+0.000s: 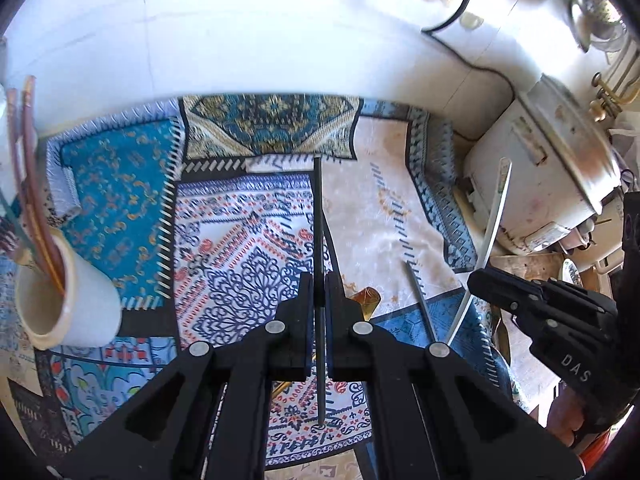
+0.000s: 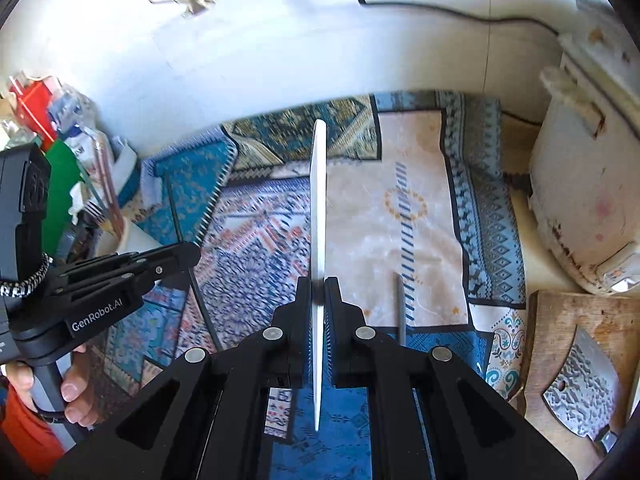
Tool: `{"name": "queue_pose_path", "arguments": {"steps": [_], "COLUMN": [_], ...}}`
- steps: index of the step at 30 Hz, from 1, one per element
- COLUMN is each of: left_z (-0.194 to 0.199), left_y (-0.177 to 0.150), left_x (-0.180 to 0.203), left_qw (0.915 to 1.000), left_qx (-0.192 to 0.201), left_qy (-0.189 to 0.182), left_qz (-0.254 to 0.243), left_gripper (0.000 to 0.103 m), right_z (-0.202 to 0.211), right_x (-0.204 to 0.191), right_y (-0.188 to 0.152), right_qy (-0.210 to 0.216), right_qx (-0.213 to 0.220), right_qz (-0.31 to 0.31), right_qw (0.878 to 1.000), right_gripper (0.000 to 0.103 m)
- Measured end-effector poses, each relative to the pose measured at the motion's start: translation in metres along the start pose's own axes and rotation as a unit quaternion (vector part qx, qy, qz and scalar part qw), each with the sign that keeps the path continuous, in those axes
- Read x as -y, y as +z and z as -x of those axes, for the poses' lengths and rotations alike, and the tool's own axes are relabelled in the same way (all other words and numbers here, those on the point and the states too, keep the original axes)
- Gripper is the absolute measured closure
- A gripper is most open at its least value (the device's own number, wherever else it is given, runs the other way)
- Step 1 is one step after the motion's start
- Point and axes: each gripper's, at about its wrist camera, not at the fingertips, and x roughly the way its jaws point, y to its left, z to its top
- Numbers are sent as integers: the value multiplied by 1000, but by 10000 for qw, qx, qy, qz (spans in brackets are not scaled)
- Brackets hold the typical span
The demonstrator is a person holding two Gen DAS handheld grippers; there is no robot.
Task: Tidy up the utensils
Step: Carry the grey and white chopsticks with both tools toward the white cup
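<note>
My left gripper (image 1: 319, 282) is shut on a thin dark grey chopstick (image 1: 318, 208) that points away from me, held above the patterned mats. My right gripper (image 2: 319, 284) is shut on a flat white utensil (image 2: 319, 200), seen edge-on; it also shows in the left wrist view (image 1: 498, 216). A second grey chopstick (image 1: 422, 302) (image 2: 400, 312) lies on the pale mat between the grippers. At the left a white cup (image 1: 72, 300) holds several reddish-brown chopsticks (image 1: 28, 184). The left gripper (image 2: 190, 254) shows at the left of the right wrist view.
Patterned mats (image 1: 120, 200) cover the counter. A white rice cooker (image 2: 580, 200) stands at the right, with a cleaver (image 2: 580, 392) on a wooden board (image 2: 560, 320) in front of it. An amber item (image 1: 366, 298) lies on the mat. Packets (image 2: 60, 128) crowd the left.
</note>
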Motion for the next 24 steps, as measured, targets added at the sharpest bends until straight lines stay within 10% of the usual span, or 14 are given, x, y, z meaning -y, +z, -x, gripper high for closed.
{"name": "queue_pose_path", "arguments": {"steps": [24], "left_z": [147], "left_y": [0], "left_x": [-68], "left_qw": [9899], "left_qx": [1380], "left_qy": [273], "left_qz": [192], "left_gripper": [100], "right_z": [44], "right_x": [-117], "right_y": [43], "right_qy": [491], "right_qx": [1039], "right_qz": [662], "right_qw": [9912], "right_gripper": [97]}}
